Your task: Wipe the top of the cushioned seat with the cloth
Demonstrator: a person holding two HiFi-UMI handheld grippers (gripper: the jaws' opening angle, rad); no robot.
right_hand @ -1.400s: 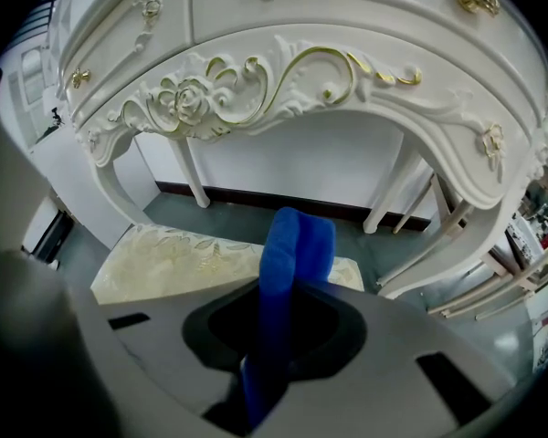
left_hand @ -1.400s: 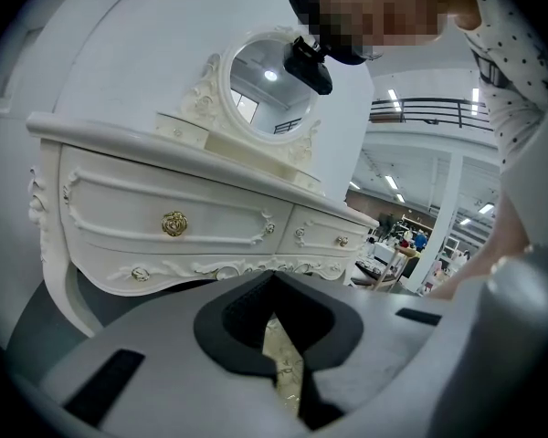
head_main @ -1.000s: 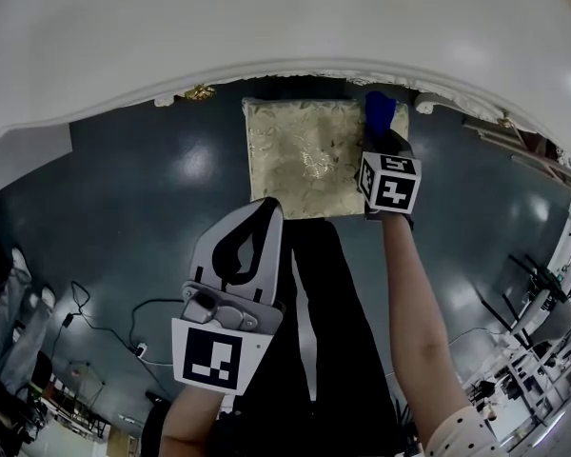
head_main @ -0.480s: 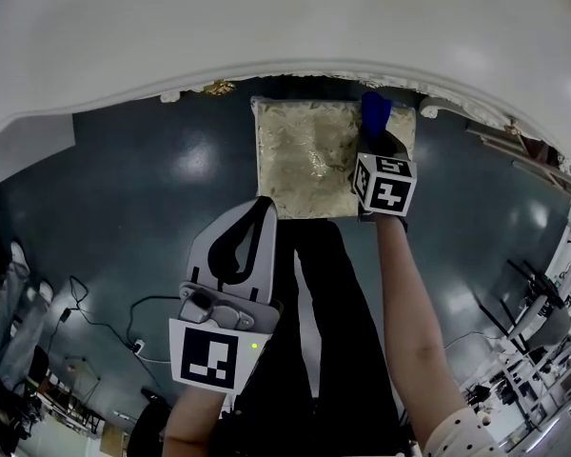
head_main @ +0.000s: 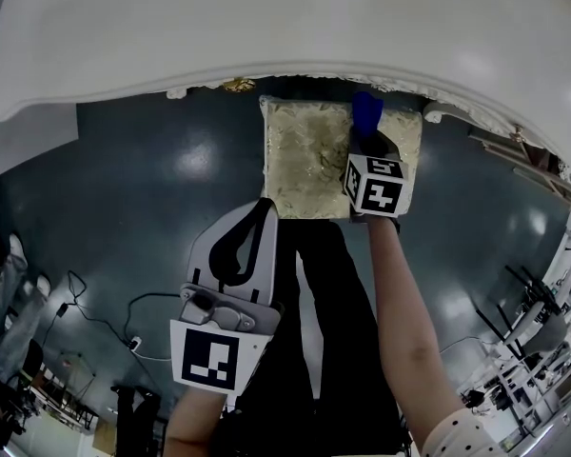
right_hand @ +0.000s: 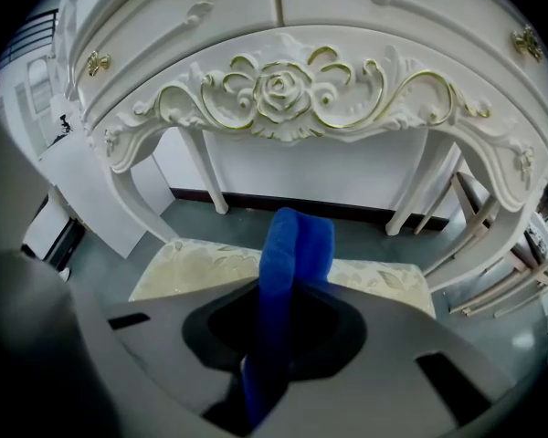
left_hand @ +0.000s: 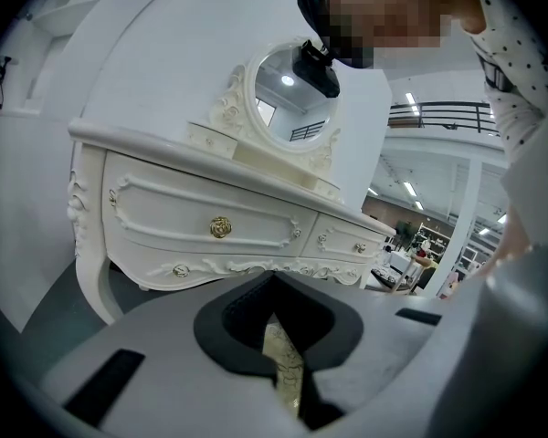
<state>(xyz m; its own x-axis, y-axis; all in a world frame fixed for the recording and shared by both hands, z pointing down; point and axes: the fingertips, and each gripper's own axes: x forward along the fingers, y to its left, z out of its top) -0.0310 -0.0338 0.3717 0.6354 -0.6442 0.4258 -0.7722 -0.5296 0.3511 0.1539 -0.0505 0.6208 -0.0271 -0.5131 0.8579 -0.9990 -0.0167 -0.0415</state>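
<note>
The cushioned seat [head_main: 305, 160] has a pale gold floral top and stands on the floor just in front of the white dressing table. My right gripper [head_main: 365, 139] hovers over the seat's right half, shut on a folded blue cloth [head_main: 365, 112] that sticks up past its jaws. In the right gripper view the cloth [right_hand: 295, 249] rises between the jaws, with the seat [right_hand: 187, 263] below and ahead. My left gripper [head_main: 265, 211] is held back near the seat's front edge, shut and empty. A sliver of the seat [left_hand: 280, 349] shows through its jaws.
The white dressing table [head_main: 266, 27] with gold trim overhangs the seat's far side; its carved apron [right_hand: 279, 89] and legs stand close behind. A round mirror [left_hand: 288, 112] sits on top. Cables [head_main: 105, 322] lie on the dark floor at the left, furniture at the right.
My right gripper with the blue cloth has shifted from the seat's right edge to over its right half. More of the seat shows to its right. The left gripper has stayed put.
</note>
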